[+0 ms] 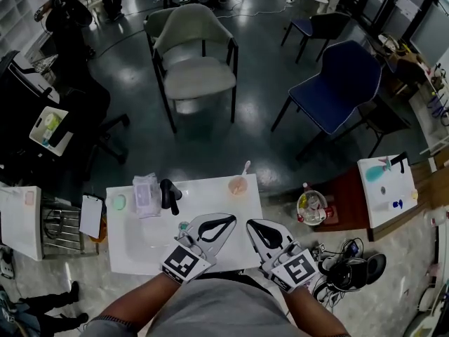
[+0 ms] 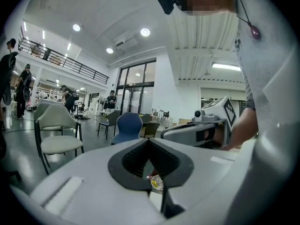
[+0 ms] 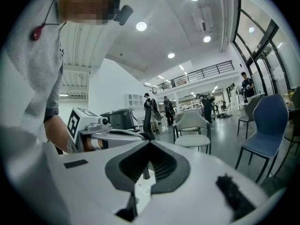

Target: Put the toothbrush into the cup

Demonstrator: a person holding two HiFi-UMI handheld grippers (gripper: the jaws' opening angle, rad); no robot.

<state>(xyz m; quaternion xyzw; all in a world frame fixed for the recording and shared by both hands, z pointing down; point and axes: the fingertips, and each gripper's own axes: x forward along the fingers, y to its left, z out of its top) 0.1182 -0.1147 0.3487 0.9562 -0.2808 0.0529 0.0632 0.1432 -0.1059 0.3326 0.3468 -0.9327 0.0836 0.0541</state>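
I am holding both tools low over the near edge of the white table [image 1: 133, 255], side by side with their noses angled in toward each other. The left gripper [image 1: 229, 220] has its jaws brought together so the tips meet. In the left gripper view only the dark-rimmed window behind the tips stays clear, and nothing is caught in it. The right gripper [image 1: 252, 225] stands the same way, with its tips touching and nothing in its grasp. Each gripper view shows the other tool just beside it, held in a hand.

The toothbrush [image 1: 245, 168] is in the cup [image 1: 238, 186], its pale handle rising out of the rim and leaning up and to the right. The cup is a small pinkish-orange one standing at the far edge of the table, toward the right corner. From where my tools sit it lies straight ahead of the spot where the two noses nearly meet, beyond both sets of tips and clear of them. Neither tool touches the cup or the brush.

To the cup's left along the same far side stand a black faucet [image 1: 168, 194] and a pack of tissues [image 1: 146, 194], with a pale green piece [image 1: 119, 202] near the left corner. Past the table, a beige chair [image 1: 196, 69] and a blue chair [image 1: 337, 83] stand on the dark floor.
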